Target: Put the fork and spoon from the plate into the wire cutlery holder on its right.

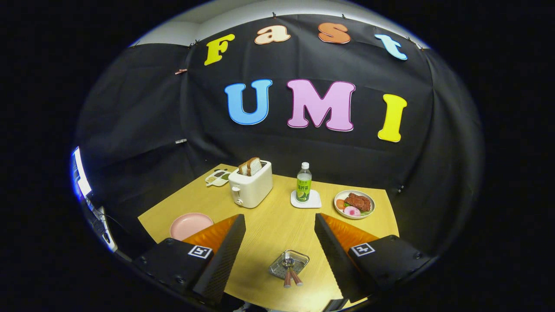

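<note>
You are holding the claw (279, 242) wide apart and carrying nothing, its two fingers hanging high above the wooden table (269, 225). Between them, below, the wire cutlery holder (289, 264) is sitting near the table's front edge, and two pink-handled utensils (292, 276), most likely the fork and spoon, are already lying in it, their handles sticking out over its near rim. I am judging the task all but done. The pink plate (188, 224) is lying bare to the holder's left, partly hidden behind your left finger.

Watch those handles: they are overhanging the rim, so a low sweep of the fingers could be catching them and tipping the light basket or flicking a utensil out. Which utensil is which, I cannot tell.

Counting outward: one holder, two utensils, one pink plate, one toaster (251, 187) with two bread slices, one bottle (304, 183) on one coaster, one plate of food (354, 204), and one small tray (217, 177) behind the toaster.
</note>
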### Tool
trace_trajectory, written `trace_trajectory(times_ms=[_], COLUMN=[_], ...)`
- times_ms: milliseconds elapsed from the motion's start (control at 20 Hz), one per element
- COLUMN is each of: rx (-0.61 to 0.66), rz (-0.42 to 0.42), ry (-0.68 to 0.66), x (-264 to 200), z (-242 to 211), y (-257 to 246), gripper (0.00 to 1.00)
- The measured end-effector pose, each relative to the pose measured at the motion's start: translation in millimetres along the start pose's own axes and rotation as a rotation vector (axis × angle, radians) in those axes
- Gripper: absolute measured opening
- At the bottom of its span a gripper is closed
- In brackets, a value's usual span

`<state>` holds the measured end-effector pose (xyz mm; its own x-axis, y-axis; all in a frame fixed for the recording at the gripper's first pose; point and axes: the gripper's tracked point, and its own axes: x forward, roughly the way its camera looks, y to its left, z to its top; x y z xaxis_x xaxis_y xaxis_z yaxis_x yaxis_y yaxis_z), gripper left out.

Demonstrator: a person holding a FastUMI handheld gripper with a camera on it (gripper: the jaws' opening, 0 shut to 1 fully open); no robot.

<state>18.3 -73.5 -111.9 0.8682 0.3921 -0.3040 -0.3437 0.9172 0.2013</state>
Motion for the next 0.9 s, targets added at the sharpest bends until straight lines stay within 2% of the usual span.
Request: trace_trajectory(times_ms=[250, 900], rx=[0.007, 0.011], rz=[0.027, -0.011], ry=[-0.020, -0.056], x=[-3, -19], z=[-3, 9], y=[4, -12], gripper=[0.99, 0.99])
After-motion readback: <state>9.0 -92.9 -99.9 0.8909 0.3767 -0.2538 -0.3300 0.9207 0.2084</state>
